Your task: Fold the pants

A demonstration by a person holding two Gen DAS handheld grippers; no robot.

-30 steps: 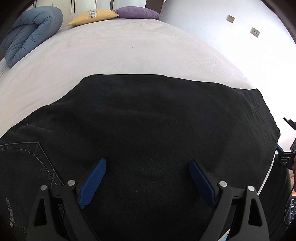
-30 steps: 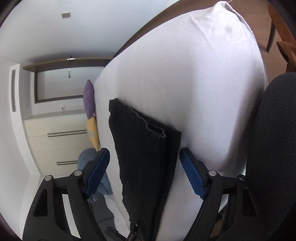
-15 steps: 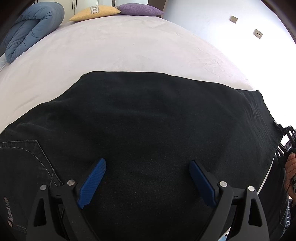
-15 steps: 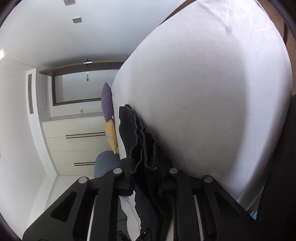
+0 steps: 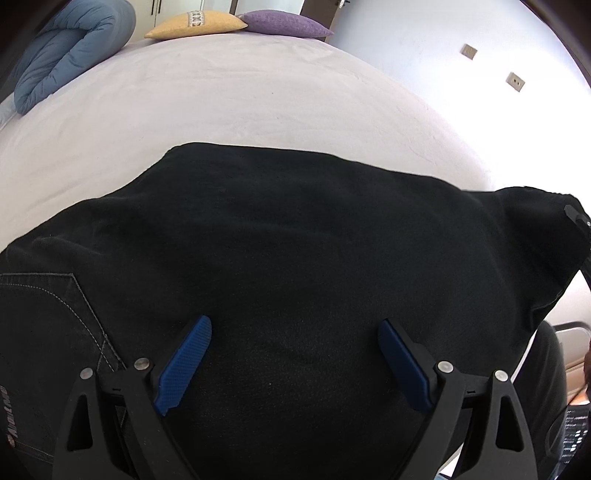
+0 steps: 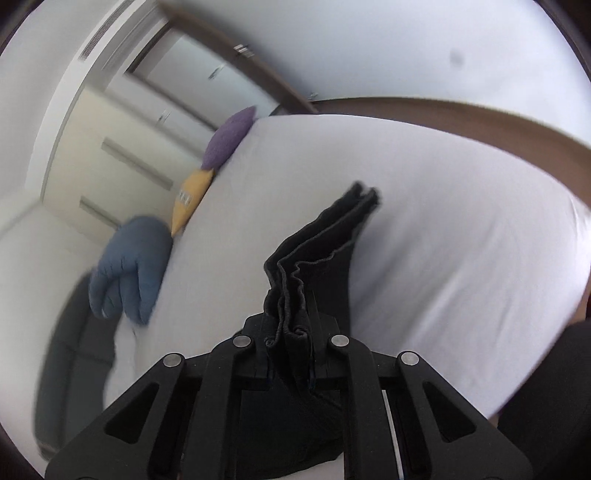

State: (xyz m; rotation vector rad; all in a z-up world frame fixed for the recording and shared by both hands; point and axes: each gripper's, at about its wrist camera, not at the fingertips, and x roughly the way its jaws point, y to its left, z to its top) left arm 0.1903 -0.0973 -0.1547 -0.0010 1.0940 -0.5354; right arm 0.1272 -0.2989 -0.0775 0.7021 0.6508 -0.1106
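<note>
Pants point(image 5: 295, 258) beneath spread left gripper point(image 5: 293, 363), hem inside clamped right gripper point(image 6: 291, 334)

Right claw point(image 6: 295, 332) pads hidden by bunched pants point(image 6: 317, 258); right wrist view motion-blurred.

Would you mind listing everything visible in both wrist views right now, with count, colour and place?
pants: one, black, spread on the bed, one end bunched in the right gripper
bed: one, white sheet, under the pants
duvet: one, blue, rolled, at the bed's far left
yellow cushion: one, at the head of the bed
purple cushion: one, beside the yellow one
wall plates: two, pale, on the white wall at right
wardrobe: one, cream, beyond the bed
left gripper: one, black with blue pads, open above the pants
right gripper: one, black, shut on the hem
</note>
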